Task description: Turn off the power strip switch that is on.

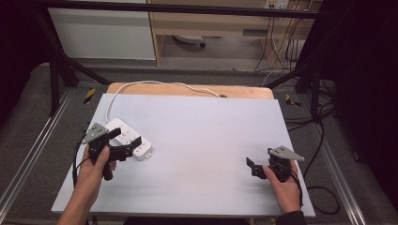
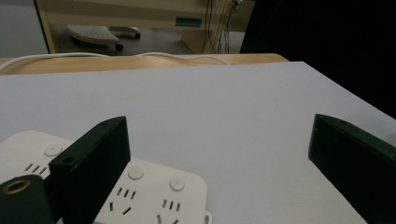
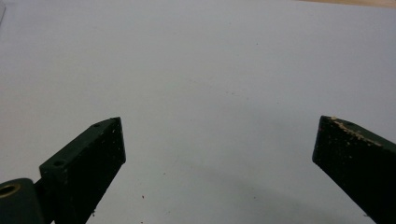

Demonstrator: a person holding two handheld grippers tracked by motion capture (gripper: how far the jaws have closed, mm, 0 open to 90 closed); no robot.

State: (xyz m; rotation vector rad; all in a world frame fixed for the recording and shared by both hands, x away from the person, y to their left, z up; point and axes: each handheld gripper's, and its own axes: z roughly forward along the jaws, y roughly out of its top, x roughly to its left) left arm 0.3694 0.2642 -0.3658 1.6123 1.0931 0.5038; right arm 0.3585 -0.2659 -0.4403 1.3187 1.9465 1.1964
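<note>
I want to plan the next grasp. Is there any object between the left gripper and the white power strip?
Nothing visible stands between them. The left gripper, jaws open with nothing in them, hangs right at the power strip, which lies on the bare white board beside its left jaw.

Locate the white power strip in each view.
High view: power strip at left, beside the left gripper.
Left gripper view: bottom left, partly behind the left jaw.
Right gripper view: not in it.
Shared landmark: the strip's white cable along the table's far edge.
</note>
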